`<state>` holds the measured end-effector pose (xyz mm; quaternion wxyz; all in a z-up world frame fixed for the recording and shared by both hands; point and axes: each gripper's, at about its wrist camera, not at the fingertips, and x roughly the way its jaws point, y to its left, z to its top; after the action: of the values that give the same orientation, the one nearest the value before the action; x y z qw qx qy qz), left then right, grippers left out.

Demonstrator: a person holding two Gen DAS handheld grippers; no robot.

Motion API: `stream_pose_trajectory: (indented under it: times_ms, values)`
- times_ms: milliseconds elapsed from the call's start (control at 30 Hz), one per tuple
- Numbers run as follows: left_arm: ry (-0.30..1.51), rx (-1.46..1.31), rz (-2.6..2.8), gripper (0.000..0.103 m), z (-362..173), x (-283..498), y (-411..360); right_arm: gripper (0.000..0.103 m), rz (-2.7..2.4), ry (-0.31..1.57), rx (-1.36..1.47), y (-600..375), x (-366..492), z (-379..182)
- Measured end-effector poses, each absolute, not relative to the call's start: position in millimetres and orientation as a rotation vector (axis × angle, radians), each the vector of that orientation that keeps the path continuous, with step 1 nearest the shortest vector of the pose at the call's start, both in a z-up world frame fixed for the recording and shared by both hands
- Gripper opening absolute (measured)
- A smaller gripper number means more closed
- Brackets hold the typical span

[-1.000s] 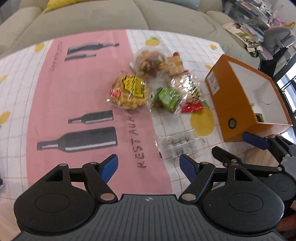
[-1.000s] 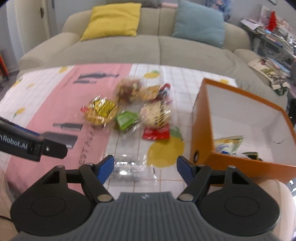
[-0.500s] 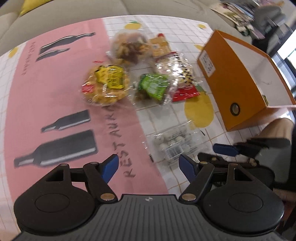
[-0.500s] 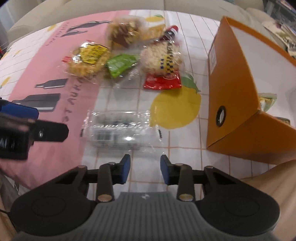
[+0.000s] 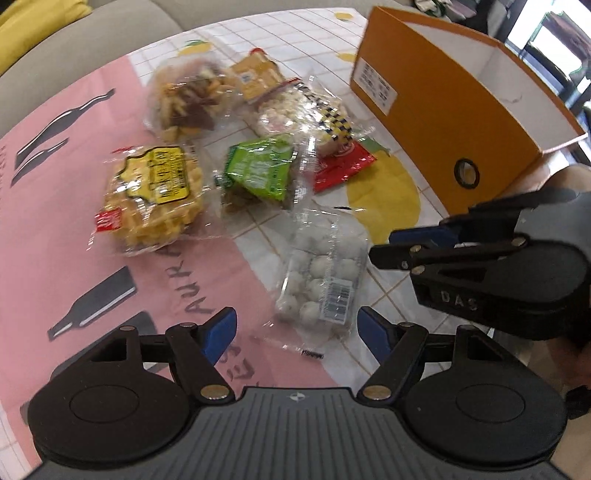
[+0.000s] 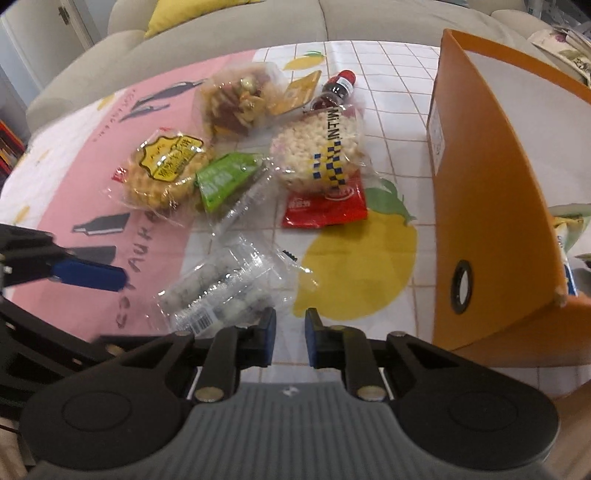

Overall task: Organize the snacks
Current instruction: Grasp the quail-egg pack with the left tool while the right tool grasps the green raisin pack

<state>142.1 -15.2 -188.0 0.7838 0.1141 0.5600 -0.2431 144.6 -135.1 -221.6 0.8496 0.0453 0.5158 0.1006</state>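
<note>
A clear pack of white balls (image 5: 321, 273) (image 6: 218, 291) lies on the tablecloth. My left gripper (image 5: 297, 328) is open just short of its near end, one finger on each side. My right gripper (image 6: 290, 325) is at the pack's right edge. Its jaws are closing to a narrow gap, and only tablecloth shows between them. From the left wrist view the right gripper (image 5: 384, 245) reaches in beside the pack. Further back lie a yellow-labelled pack (image 5: 155, 199), a green pack (image 5: 258, 170), a checkered rice-snack pack (image 6: 321, 151) and a red sachet (image 6: 325, 206).
An open orange box (image 5: 443, 122) (image 6: 480, 184) stands on the right with some packets inside (image 6: 569, 229). A mixed-snack bag (image 6: 236, 99), a small orange packet (image 6: 299, 92) and a red-capped bottle (image 6: 336, 88) lie at the back. A sofa (image 6: 258, 18) borders the table's far edge.
Both grippers have come down and closer to the clear pack. The right jaws have gone from wide apart to a narrow gap. The left gripper has rolled and stayed open.
</note>
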Motion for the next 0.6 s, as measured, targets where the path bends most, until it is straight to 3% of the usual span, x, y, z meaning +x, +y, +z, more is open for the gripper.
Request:
stream_pose_trajectory:
  times_ms: [100, 200, 467, 600]
  values:
    - [1.206, 0.236, -0.540, 0.087, -194.7, 145.8, -24.5, 0.018, 0.163, 1.056, 0.090, -140.0, 143.0, -216.3]
    - [1.203, 0.235, -0.538, 0.088, -202.6, 150.6, -35.5, 0.028, 0.131, 1.033, 0.113, -147.0, 142.5, -211.6]
    - [1.109, 0.316, -0.504, 0.086, -208.2, 153.1, -53.2, 0.027, 0.128, 1.033, 0.135, -149.1, 144.9, -212.6]
    - [1.087, 0.287, -0.493, 0.068, -206.9, 149.8, -52.2, 0.029, 0.134, 1.027, 0.132, -148.6, 143.0, -212.8]
